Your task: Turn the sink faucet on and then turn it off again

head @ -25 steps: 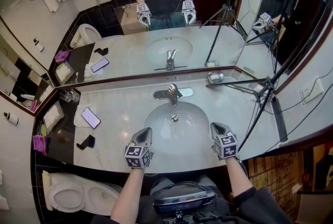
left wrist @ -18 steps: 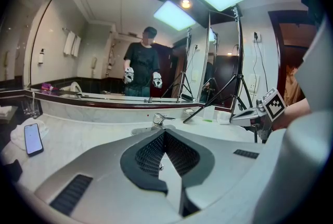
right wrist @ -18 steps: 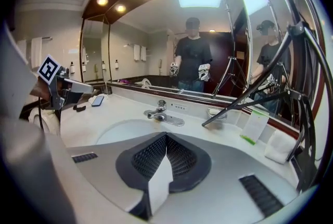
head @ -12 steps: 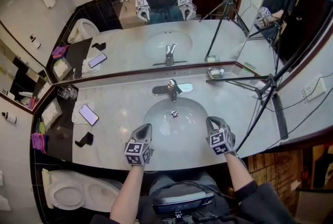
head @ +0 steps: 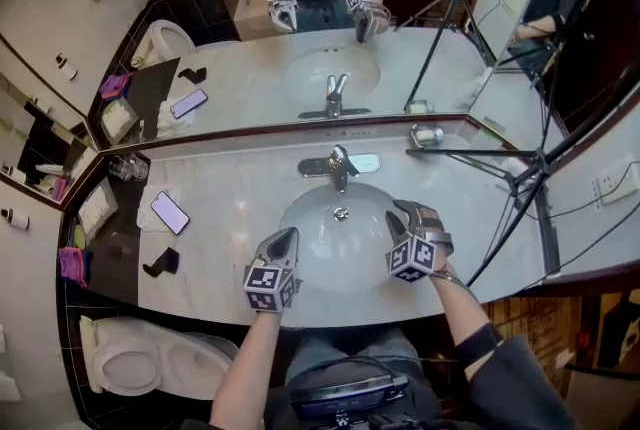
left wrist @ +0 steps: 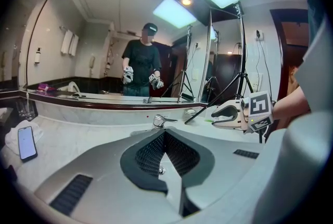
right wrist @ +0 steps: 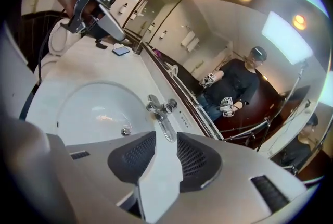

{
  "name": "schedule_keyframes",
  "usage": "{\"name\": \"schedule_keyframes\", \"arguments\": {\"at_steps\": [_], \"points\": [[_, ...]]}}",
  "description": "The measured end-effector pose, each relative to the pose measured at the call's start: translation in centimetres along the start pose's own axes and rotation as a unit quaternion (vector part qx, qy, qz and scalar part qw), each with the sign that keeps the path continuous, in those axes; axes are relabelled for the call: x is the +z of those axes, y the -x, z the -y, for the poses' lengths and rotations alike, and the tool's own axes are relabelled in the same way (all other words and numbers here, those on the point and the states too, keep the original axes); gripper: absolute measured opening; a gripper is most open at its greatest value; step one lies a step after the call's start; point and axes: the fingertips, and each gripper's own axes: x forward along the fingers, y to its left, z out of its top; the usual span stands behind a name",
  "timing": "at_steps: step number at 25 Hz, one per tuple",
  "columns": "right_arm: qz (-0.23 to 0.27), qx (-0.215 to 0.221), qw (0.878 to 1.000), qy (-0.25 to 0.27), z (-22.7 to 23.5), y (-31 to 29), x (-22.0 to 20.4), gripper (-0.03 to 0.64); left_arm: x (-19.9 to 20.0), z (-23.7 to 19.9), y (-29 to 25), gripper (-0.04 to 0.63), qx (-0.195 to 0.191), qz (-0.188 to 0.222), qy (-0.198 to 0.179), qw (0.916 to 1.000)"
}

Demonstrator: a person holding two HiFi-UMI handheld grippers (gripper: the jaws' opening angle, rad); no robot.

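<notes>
The chrome faucet stands behind the white sink basin with its lever over the spout; no water shows. My right gripper hovers over the basin's right side, rolled onto its side, short of the faucet. Its jaws have just been opening, and the right gripper stands open with nothing between the pads. My left gripper hangs over the basin's front left edge. In its own view the left gripper has its pad tips together and holds nothing; the faucet lies beyond them.
A phone lies on a white cloth left of the basin, with glasses and a black holder nearby. A soap dish and a tripod occupy the counter's right. The mirror runs behind the faucet. The toilet is at lower left.
My right gripper has moved left and forward over the basin, rolled onto its side, and its jaws have parted. The left gripper has crept a little toward the basin.
</notes>
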Motion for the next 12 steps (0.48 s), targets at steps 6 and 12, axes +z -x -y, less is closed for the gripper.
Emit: {"name": "schedule_keyframes", "arguments": {"at_steps": [6, 12], "points": [[0.006, -0.003, 0.993, 0.114, 0.6, -4.4, 1.8, 0.195, -0.4, -0.6, -2.1, -0.012, -0.007, -0.013, -0.006, 0.9999], [0.009, -0.005, 0.983, 0.182, 1.5, -9.6, 2.8, 0.233, -0.9, -1.1, -4.6, -0.012, -0.015, -0.021, -0.007, 0.9996]]}}
